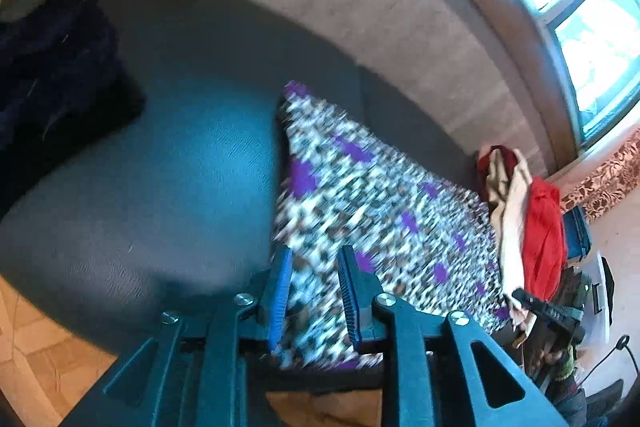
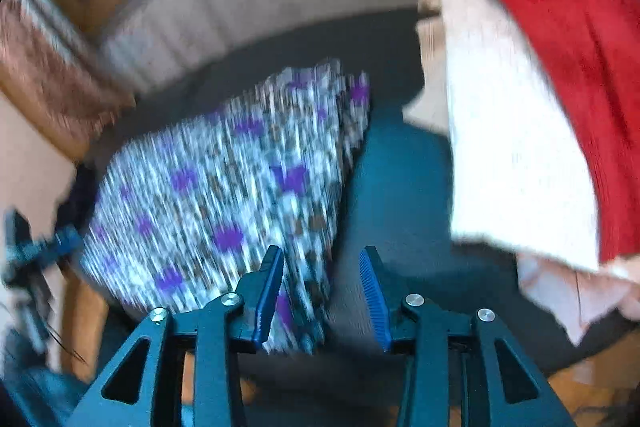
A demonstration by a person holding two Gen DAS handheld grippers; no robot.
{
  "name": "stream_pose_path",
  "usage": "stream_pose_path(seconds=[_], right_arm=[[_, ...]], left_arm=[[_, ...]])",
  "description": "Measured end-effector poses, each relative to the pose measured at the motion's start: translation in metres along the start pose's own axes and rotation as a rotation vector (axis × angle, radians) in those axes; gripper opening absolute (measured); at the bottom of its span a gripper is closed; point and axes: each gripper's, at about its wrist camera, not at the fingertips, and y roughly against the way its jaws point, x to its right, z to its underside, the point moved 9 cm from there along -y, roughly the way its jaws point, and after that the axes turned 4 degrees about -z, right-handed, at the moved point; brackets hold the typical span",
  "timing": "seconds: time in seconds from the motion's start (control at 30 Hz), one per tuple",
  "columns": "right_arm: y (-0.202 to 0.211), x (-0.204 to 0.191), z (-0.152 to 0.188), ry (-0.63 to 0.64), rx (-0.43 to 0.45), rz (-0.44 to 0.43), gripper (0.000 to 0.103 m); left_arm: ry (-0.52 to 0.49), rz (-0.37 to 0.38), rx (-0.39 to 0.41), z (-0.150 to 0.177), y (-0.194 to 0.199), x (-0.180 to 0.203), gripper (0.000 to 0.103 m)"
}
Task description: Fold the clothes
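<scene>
A white, brown and purple patterned garment [image 1: 372,199] lies folded on the grey couch seat [image 1: 140,187]; it also shows in the right wrist view [image 2: 224,195], blurred. My left gripper [image 1: 314,263] is open, its blue-padded fingers over the garment's near edge. My right gripper [image 2: 322,267] is open over the garment's near right edge, with cloth between its fingers. A pile of red and cream clothes [image 1: 524,223] sits at the couch's right end and hangs close in the right wrist view [image 2: 532,87].
A dark blue folded cloth [image 1: 52,67] lies at the left of the couch. The couch back [image 1: 360,7] runs behind, with a window [image 1: 580,7] above. Patterned floor [image 1: 44,355] lies below the front edge. The other gripper [image 1: 548,311] shows at the right.
</scene>
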Motion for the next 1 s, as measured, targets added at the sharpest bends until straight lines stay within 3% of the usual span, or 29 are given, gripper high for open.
stream_pose_path(seconds=[0.1,0.27,0.3,0.33,0.4,0.47,0.53,0.6,0.67,0.77,0.93,1.0], right_arm=[[-0.012,0.002,-0.033,-0.008,0.077,0.000,0.042],[-0.066,0.011,-0.077,-0.036,0.056,0.039,0.042],[-0.075,0.011,-0.079,-0.027,0.039,0.053,0.037],[-0.083,0.011,-0.081,-0.017,0.023,0.067,0.009],[-0.078,-0.001,-0.082,0.041,0.025,0.077,0.004],[-0.061,-0.006,-0.084,0.097,0.060,0.130,0.004],[-0.055,0.010,-0.078,0.067,0.055,0.178,0.003],[-0.068,0.038,-0.061,0.001,-0.001,0.216,0.004],[-0.066,0.045,-0.061,-0.056,0.038,0.157,0.004],[-0.061,0.050,-0.066,-0.125,0.072,0.117,0.027],[-0.034,0.018,-0.097,-0.007,0.154,0.132,0.033],[-0.038,0.005,-0.110,0.041,0.145,0.127,0.040]], left_arm=[[-0.051,0.043,-0.011,-0.006,-0.014,0.026,0.024],[-0.191,0.034,-0.076,0.011,-0.052,0.072,0.024],[-0.213,0.030,-0.087,0.016,-0.056,0.078,0.025],[-0.235,0.026,-0.098,0.021,-0.061,0.084,0.025],[-0.283,0.010,-0.105,0.030,-0.065,0.090,0.025],[-0.327,-0.015,-0.126,0.042,-0.070,0.090,0.026],[-0.317,-0.044,-0.184,0.057,-0.081,0.078,0.027],[-0.305,0.009,-0.173,0.063,-0.079,0.077,0.027],[-0.293,0.023,-0.200,0.066,-0.077,0.075,0.027],[-0.282,0.036,-0.217,0.063,-0.074,0.077,0.027],[-0.265,0.058,-0.246,0.057,-0.067,0.081,0.027],[-0.278,0.046,-0.184,0.034,-0.062,0.087,0.027]])
